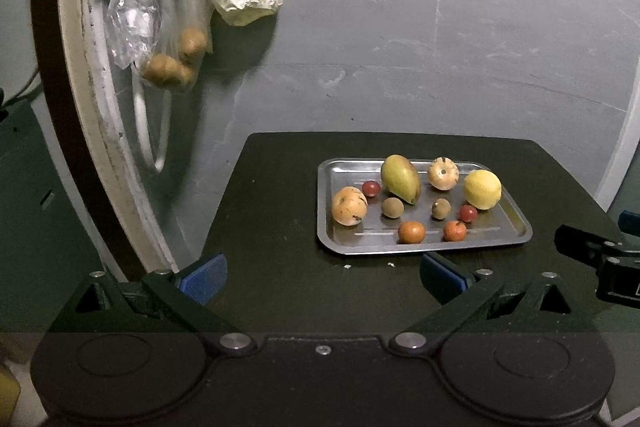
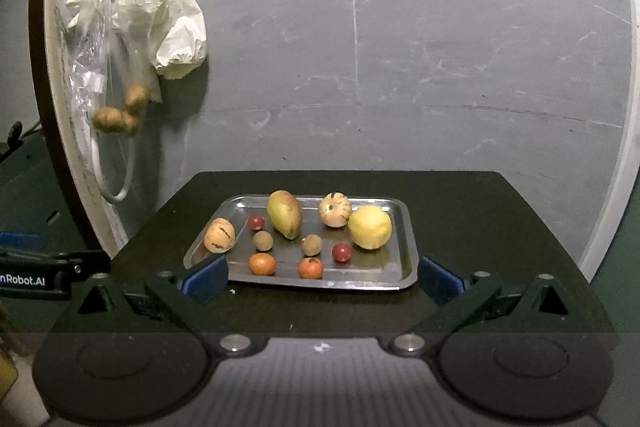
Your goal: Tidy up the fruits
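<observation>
A tray [image 2: 404,247] sits on a table [image 2: 480,227] that stands against a wall [image 2: 440,47]. In the tray, the far row runs left to right: a mango [image 2: 284,214], a striped fruit [image 2: 335,209], a lemon [image 2: 369,227]. Another striped fruit [image 2: 219,235] lies at the left end. Smaller fruits lie nearer. Bags [image 2: 132,39] hang on the wall, far left.
</observation>
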The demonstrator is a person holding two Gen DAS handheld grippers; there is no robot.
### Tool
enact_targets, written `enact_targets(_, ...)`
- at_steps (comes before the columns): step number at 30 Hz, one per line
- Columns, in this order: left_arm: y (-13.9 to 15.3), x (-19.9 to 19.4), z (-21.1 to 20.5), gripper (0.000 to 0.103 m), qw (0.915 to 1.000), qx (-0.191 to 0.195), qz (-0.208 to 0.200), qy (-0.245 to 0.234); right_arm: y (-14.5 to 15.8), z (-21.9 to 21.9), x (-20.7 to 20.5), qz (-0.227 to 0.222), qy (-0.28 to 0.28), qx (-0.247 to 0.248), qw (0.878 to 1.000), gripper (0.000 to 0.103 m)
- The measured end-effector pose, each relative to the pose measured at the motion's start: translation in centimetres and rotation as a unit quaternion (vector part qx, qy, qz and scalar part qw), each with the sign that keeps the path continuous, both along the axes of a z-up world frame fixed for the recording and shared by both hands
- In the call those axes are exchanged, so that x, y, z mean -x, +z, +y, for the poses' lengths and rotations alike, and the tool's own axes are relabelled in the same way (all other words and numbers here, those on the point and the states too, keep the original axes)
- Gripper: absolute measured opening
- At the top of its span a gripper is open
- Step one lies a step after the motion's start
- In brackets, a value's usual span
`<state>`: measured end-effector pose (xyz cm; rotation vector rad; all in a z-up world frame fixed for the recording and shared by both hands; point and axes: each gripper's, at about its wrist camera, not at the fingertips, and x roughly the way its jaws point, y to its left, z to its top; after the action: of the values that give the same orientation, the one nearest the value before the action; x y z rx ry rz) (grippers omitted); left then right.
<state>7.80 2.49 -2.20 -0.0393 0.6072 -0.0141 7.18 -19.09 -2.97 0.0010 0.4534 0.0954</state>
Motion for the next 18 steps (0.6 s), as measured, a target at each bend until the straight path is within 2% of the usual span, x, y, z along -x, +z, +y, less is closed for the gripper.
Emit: enact_targets(18, -1.4, 1.3, 2.4, 0.102, 0.9991, 0.013, 0.025, -0.031, -1.1, 2.0, 2.5, 0.025, -0.029, 0.011, 0.999, 0.103)
